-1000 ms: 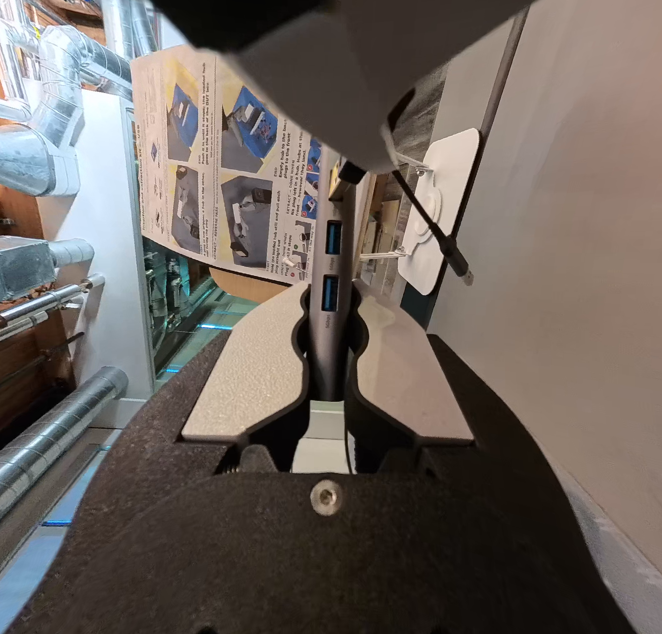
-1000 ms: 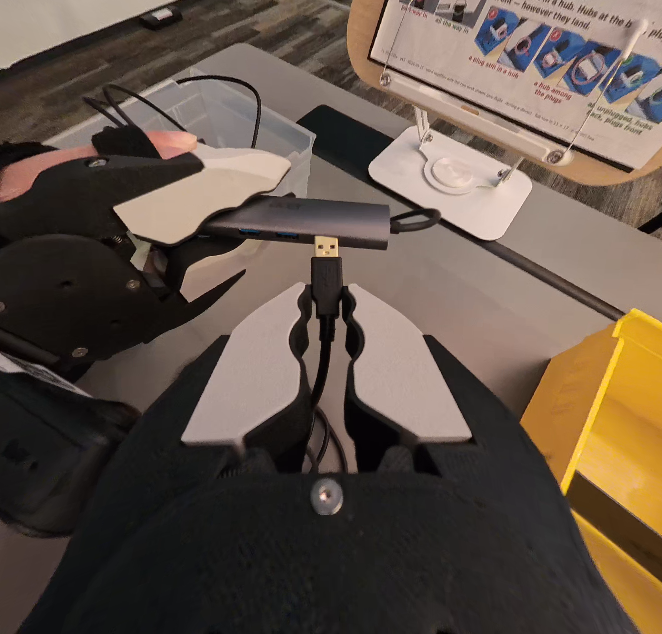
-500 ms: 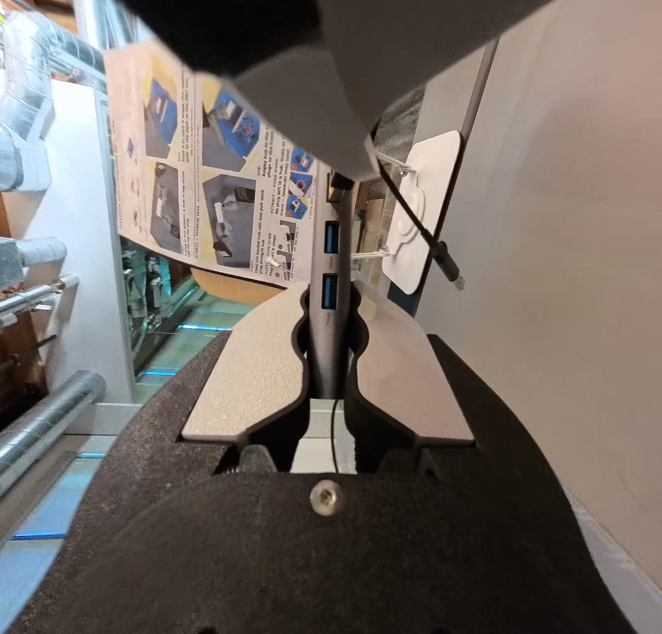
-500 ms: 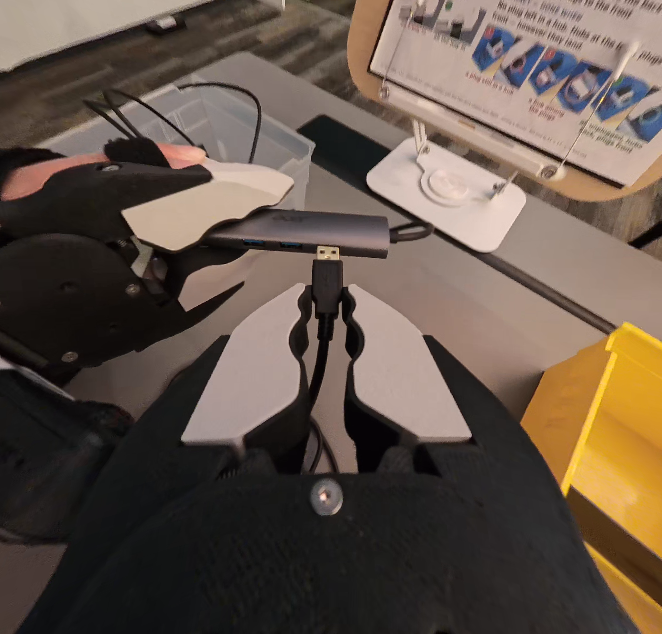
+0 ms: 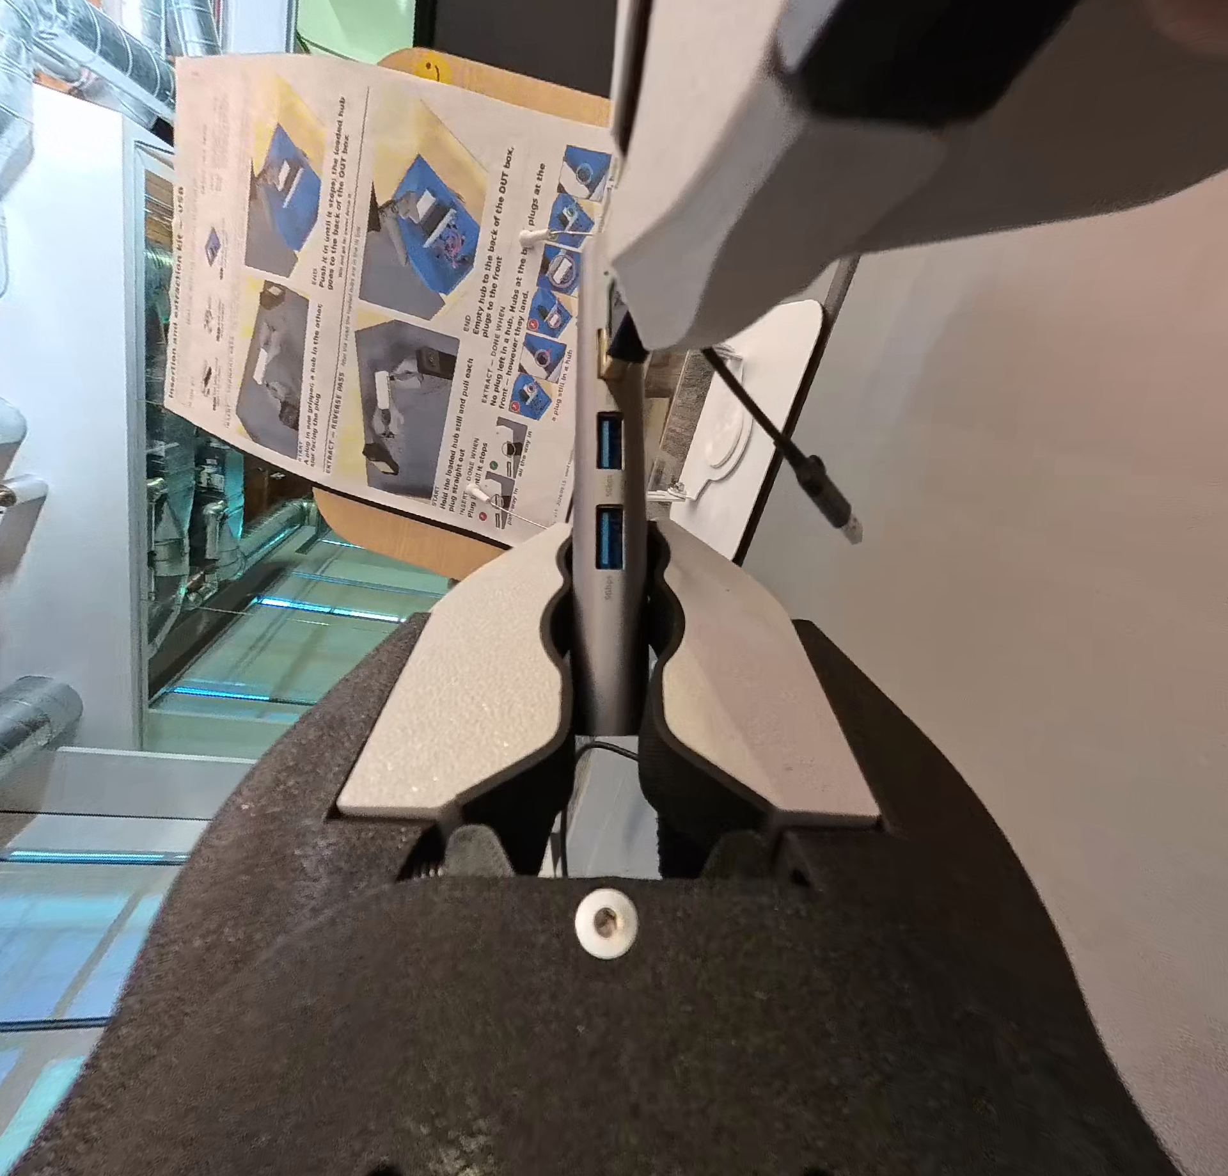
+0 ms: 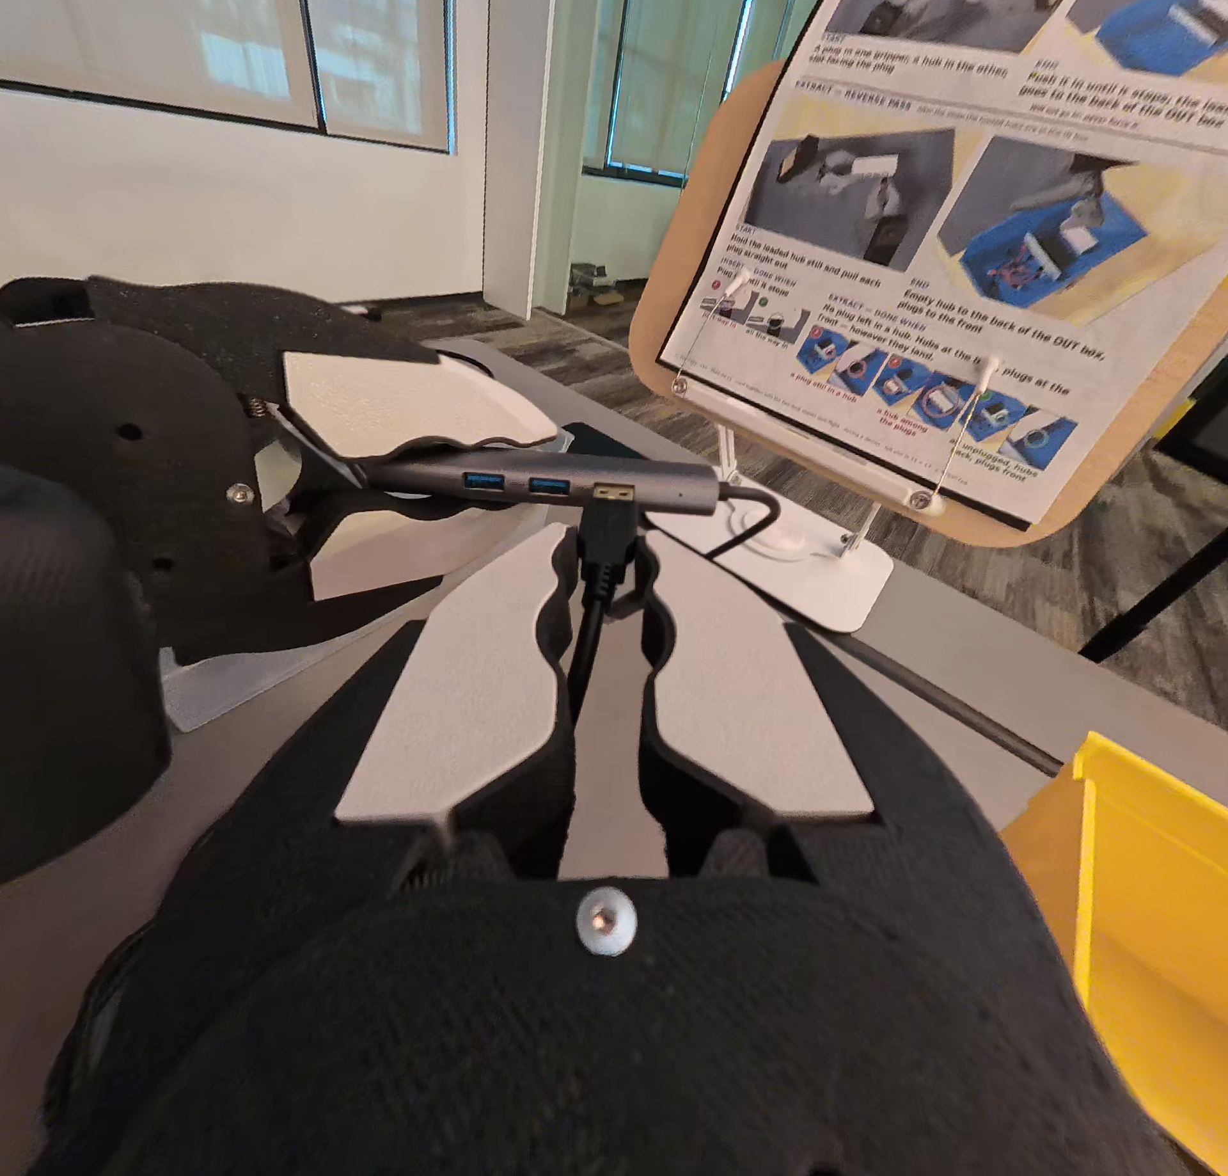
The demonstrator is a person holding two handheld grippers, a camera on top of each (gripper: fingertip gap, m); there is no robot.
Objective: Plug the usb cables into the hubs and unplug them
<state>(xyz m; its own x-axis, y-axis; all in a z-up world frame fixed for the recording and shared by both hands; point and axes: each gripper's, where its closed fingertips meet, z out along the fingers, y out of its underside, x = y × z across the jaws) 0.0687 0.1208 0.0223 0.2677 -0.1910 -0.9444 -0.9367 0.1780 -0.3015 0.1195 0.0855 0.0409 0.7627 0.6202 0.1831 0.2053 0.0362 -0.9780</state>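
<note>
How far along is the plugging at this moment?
Done: left gripper clamps the grey hub; right gripper clamps the black USB plug. In hand: its gold tip sits at the third port, metal still showing. Left: seating it fully, two blue ports empty, then unplugging.

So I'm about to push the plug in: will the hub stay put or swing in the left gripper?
The hub looks rigid, a slim metal-looking bar. The left gripper clamps only one end, and the plug meets it well beyond the fingers, so it may pivot. Its smooth shell could also slip.
</note>
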